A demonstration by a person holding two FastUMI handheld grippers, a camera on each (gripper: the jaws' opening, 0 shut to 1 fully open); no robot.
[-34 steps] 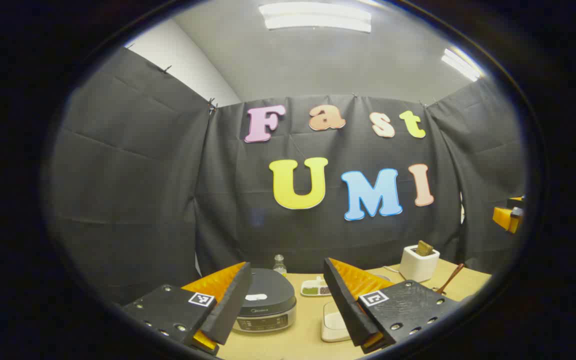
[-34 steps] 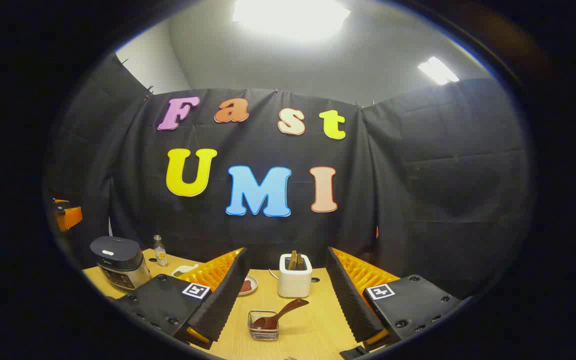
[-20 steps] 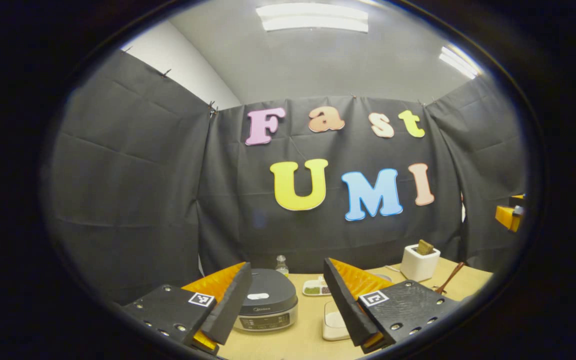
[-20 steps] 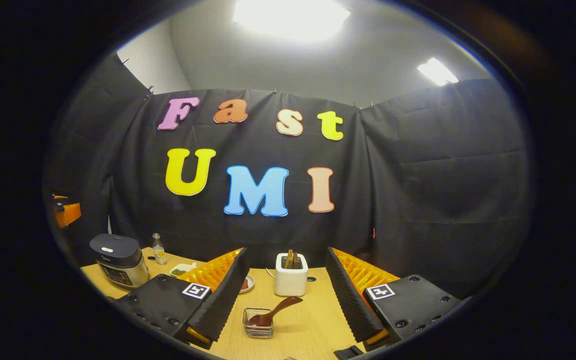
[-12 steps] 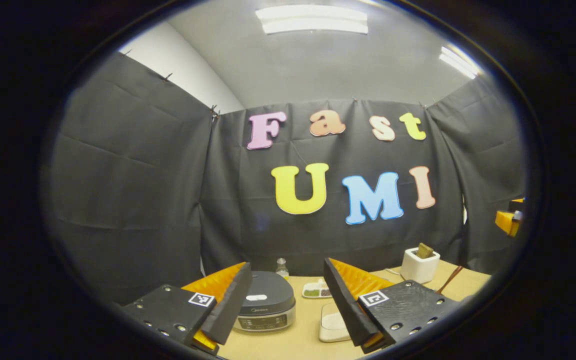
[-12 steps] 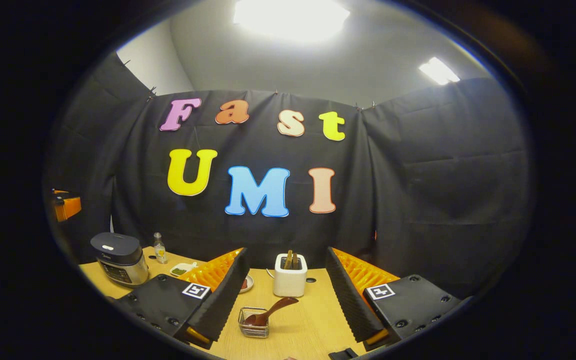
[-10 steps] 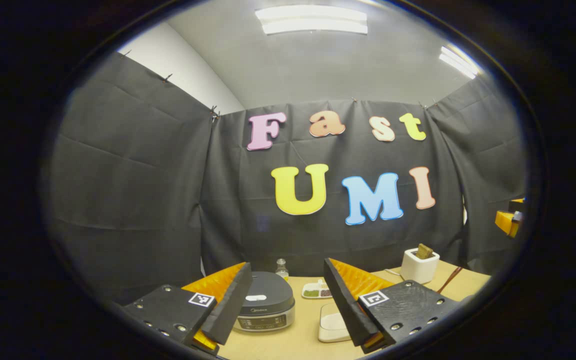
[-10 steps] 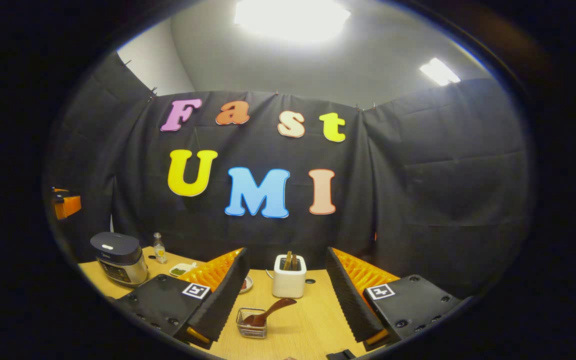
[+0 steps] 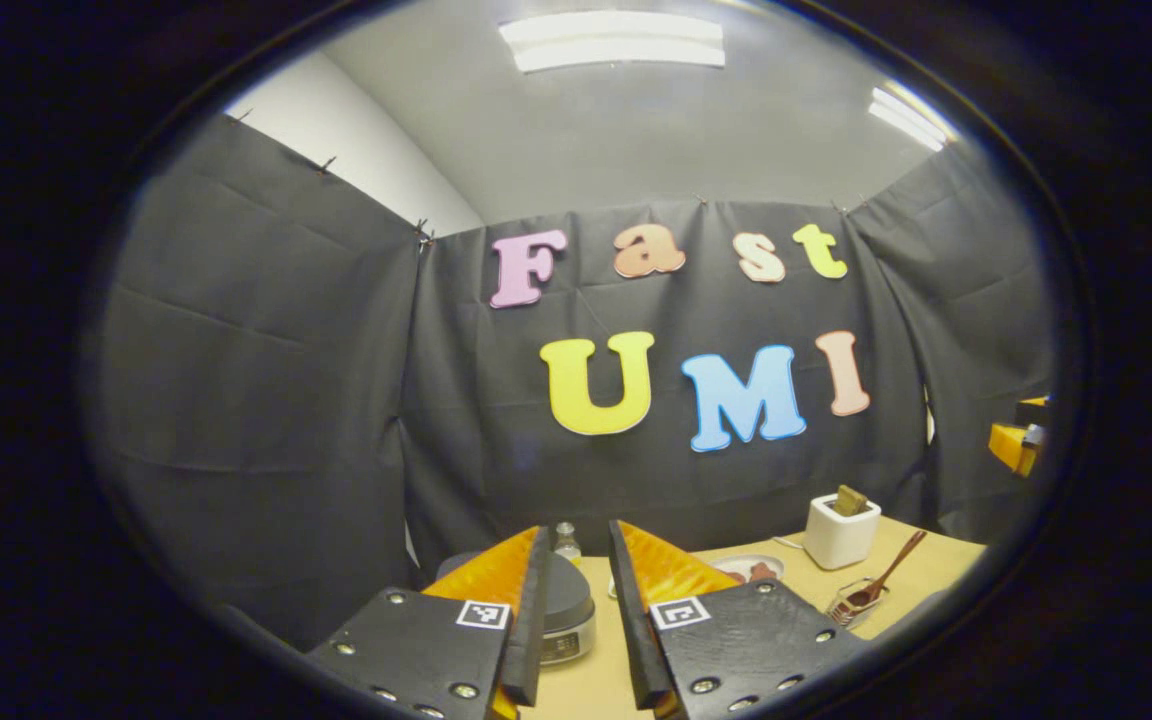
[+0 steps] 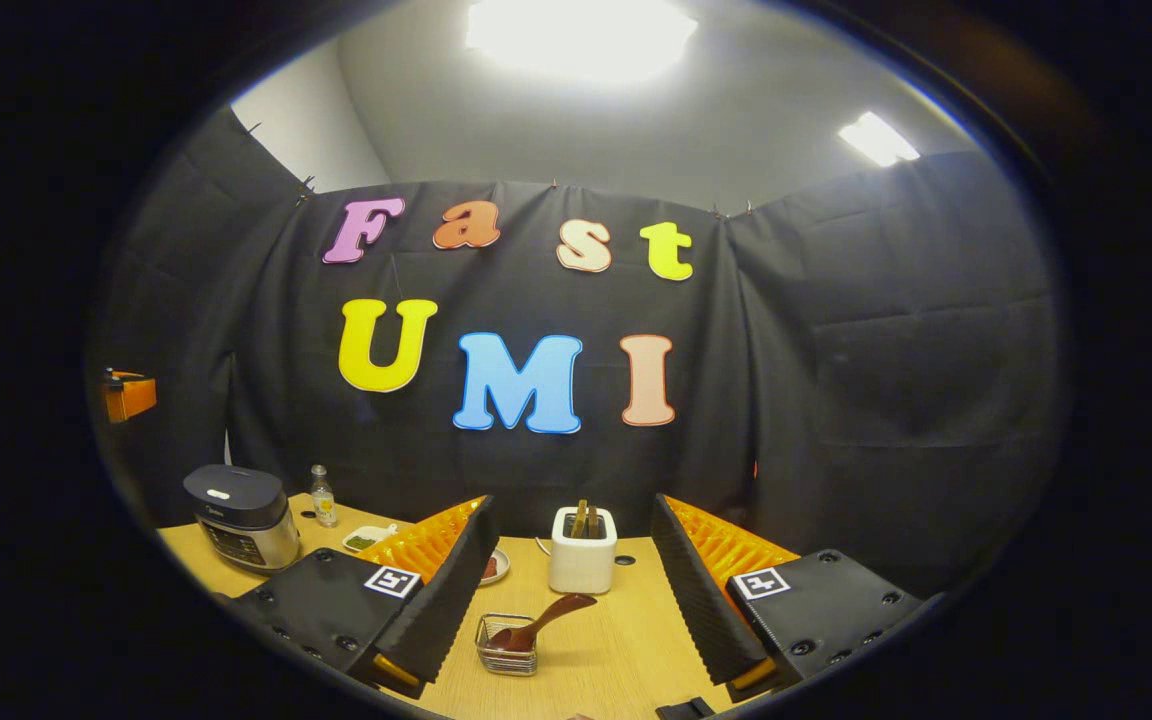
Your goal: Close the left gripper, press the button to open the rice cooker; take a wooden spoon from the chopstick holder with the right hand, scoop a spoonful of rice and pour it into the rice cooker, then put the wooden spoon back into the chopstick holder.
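Observation:
The dark-lidded rice cooker (image 9: 572, 608) shows in the narrow gap between my left gripper's (image 9: 578, 530) fingers, lid down; the right gripper view has the cooker (image 10: 241, 515) at the table's far left. The left jaws have drawn close together without touching, and nothing is held. A wooden spoon (image 10: 541, 622) leans in a small wire holder (image 10: 502, 657) just ahead of my right gripper (image 10: 572, 508), which is wide open and empty. The left gripper view has the spoon (image 9: 884, 577) and wire holder (image 9: 848, 606) off to the right.
A white box (image 10: 581, 565) with wooden pieces stands behind the wire holder. A small bottle (image 10: 321, 497), a green-filled dish (image 10: 361, 540) and a plate (image 10: 494, 568) sit on the wooden table (image 10: 626, 650). Black cloth walls close in behind.
The left gripper's fingers have closed from a wide gap to a narrow one, and they now hide the pale container beside the cooker. The right gripper has barely moved.

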